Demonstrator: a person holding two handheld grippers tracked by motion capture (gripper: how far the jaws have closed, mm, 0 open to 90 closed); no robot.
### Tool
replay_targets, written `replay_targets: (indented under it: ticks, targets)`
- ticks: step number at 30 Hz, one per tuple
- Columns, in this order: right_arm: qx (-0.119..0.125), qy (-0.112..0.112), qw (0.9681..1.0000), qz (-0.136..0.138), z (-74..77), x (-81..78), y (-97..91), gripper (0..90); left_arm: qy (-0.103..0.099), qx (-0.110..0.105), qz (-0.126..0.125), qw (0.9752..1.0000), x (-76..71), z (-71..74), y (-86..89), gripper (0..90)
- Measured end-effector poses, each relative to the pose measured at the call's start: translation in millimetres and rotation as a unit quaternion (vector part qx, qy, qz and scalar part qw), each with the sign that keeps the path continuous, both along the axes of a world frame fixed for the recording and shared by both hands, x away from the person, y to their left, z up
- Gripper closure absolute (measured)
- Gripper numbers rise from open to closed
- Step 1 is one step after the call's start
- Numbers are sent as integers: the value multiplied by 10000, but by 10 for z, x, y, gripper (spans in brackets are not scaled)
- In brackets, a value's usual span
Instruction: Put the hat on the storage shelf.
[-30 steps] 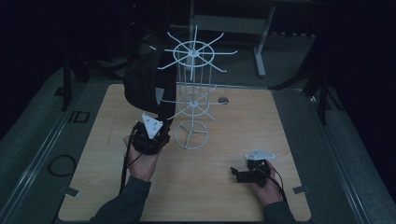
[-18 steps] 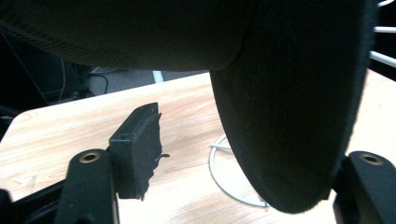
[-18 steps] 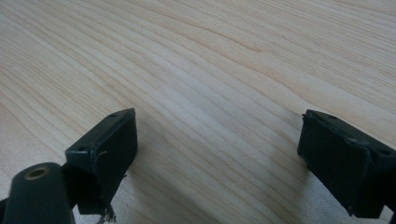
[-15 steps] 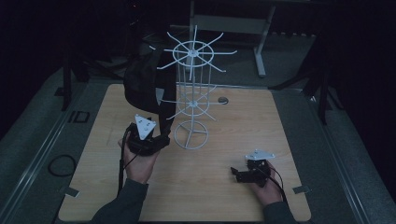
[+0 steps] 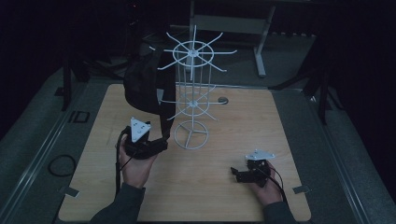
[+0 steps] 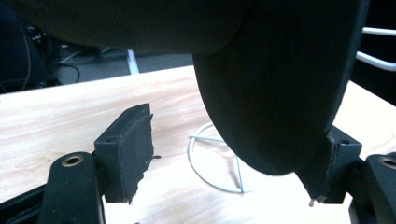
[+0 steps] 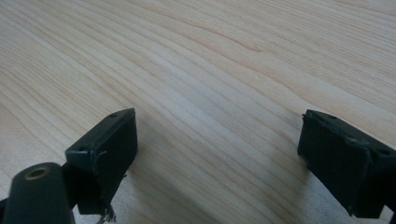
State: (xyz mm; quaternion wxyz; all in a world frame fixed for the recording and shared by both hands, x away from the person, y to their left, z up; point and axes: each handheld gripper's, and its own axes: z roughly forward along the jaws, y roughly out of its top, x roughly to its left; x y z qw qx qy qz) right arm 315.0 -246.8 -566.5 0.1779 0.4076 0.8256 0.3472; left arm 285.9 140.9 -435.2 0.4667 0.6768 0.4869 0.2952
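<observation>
The left gripper (image 5: 161, 145), jaws just opened wide, flanks the bag (image 5: 142, 86) hanging on the rack (image 5: 191, 100); the right gripper (image 5: 236, 173) rests jaws spread on the counter (image 5: 280, 121).

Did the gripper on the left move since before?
Yes. The left gripper slid a little down the high view, away from the black bag, judged against the wire rack's ring base. Its jaws have just been opening.
</observation>
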Motion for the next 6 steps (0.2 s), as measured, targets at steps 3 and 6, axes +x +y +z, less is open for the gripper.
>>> replay_targets:
  ticks: [3,6]
  targets:
    - [2,1,10000,0,0,0,0,118,44,-77,-19,10000,-15,-21,17,265]
    - [1,-1,10000,0,0,0,0,118,74,-114,-45,9999,-34,-42,29,265]
